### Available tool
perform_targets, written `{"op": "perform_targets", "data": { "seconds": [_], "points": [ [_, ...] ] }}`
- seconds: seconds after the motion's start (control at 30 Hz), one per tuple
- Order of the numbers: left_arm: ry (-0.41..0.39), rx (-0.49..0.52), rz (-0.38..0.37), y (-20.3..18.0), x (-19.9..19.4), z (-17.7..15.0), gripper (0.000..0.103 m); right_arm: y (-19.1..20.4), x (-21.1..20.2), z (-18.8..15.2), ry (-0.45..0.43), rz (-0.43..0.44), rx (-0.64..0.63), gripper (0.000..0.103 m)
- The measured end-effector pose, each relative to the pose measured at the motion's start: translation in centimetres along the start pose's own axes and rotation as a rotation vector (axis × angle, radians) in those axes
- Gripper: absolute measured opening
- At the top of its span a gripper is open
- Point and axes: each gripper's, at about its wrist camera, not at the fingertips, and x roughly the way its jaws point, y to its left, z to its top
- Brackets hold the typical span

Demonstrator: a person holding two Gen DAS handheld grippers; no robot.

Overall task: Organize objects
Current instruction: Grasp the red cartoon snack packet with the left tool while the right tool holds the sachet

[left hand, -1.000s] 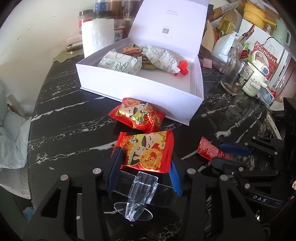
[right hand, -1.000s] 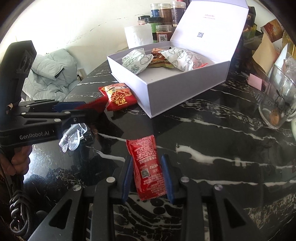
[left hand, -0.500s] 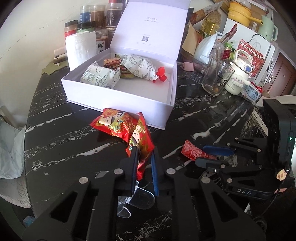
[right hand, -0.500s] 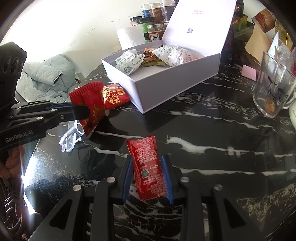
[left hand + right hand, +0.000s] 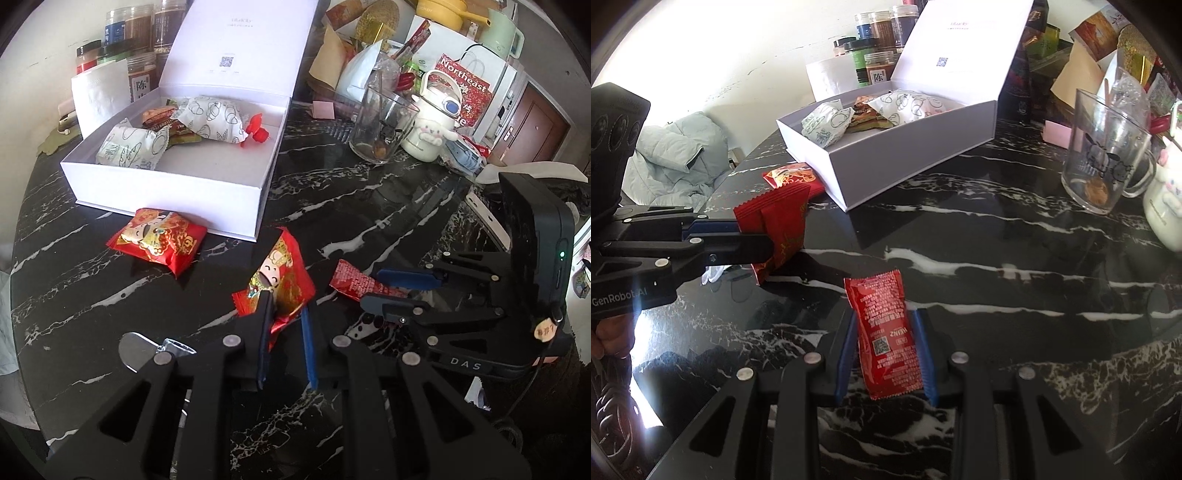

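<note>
My left gripper (image 5: 285, 314) is shut on a red snack packet (image 5: 277, 280) and holds it above the black marble table; it also shows in the right wrist view (image 5: 779, 229). My right gripper (image 5: 886, 325) is shut on a red ketchup sachet (image 5: 886, 332), which also shows in the left wrist view (image 5: 354, 282). A second red snack packet (image 5: 159, 240) lies on the table in front of the open white box (image 5: 177, 192). The box holds two white patterned packets (image 5: 129, 147) and some small wrapped sweets.
A glass mug (image 5: 1104, 155) and a white character bottle (image 5: 432, 122) stand at the right. Jars and a white paper roll (image 5: 99, 96) stand behind the box. A clear plastic piece (image 5: 140, 347) lies near the table's front edge. Clutter fills the back right.
My left gripper closed on the red snack packet, lifted it off the table and carried it to the right. The right gripper has kept hold of the ketchup sachet.
</note>
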Motion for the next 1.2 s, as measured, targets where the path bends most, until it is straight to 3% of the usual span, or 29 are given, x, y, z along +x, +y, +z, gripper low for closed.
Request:
{"op": "perform_targets", "data": {
  "seconds": [0.1, 0.33, 0.57, 0.7, 0.77, 0.97, 1.2],
  "points": [
    [-0.013, 0.016, 0.017, -0.6, 0.3, 0.0, 0.016, -0.2, -0.3, -0.3, -0.005, -0.006, -0.002, 0.032],
    [-0.011, 0.009, 0.048, -0.5, 1.4, -0.2, 0.039, -0.4, -0.5, -0.6, -0.017, -0.031, -0.022, 0.035],
    [0.000, 0.027, 0.074, -0.5, 2.7, 0.0, 0.053, -0.2, -0.3, -0.8, -0.027, -0.036, -0.052, 0.051],
    [0.003, 0.039, 0.086, -0.6, 3.3, 0.4, 0.057, -0.1, -0.3, -0.9, -0.036, -0.047, -0.066, 0.055],
    [0.007, 0.052, 0.095, -0.8, 3.7, 0.7, 0.065, -0.1, -0.3, -1.0, -0.039, -0.057, -0.076, 0.055],
    [0.015, 0.116, 0.113, -1.6, 4.7, 1.1, 0.073, -0.1, -0.2, -1.1, -0.055, -0.075, -0.096, 0.055],
    [0.030, 0.119, 0.118, -1.5, 5.5, 1.0, 0.074, -0.4, 0.0, -0.9, -0.078, -0.108, -0.075, 0.052]
  ]
}}
